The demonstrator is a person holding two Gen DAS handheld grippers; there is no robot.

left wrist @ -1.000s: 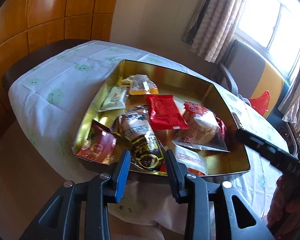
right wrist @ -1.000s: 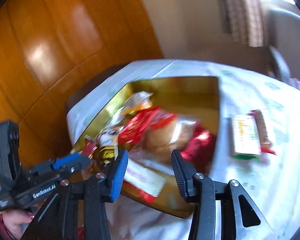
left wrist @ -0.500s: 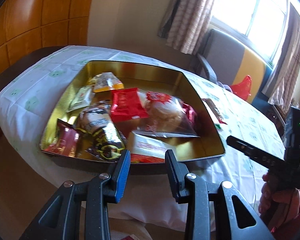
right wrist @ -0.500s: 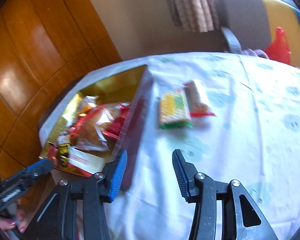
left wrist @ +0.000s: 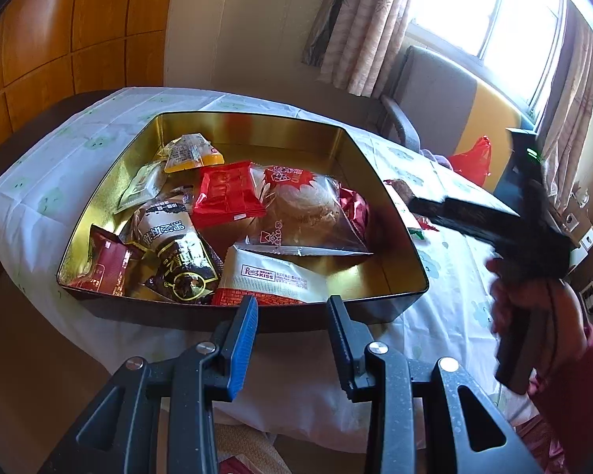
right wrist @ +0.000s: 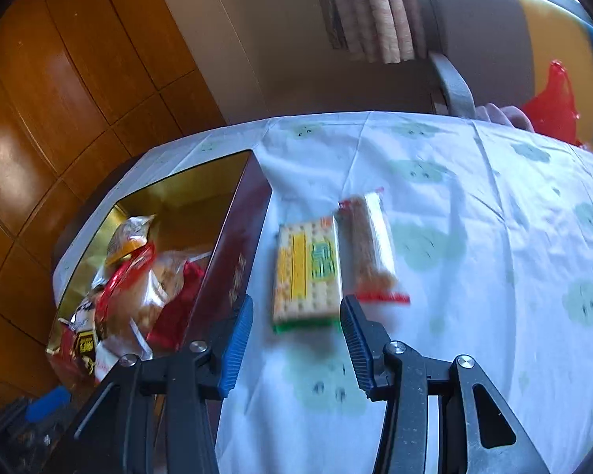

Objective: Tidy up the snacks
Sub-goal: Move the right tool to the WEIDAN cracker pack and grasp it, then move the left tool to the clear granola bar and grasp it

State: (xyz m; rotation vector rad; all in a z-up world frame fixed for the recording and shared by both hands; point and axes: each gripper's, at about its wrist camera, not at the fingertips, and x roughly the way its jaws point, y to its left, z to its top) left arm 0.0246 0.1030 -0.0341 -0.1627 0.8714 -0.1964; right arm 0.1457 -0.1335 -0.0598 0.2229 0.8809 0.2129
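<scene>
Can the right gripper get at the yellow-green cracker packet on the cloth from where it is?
Probably yes. The right gripper is open and empty, the cracker packet lies flat just ahead, nothing between; the neighbouring packet crowds one side.

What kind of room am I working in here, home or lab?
Most likely a home dining or living room: a table under a printed white tablecloth, curtains beside a sunlit window, an upholstered chair, and a gold tin of packaged snacks.
</scene>
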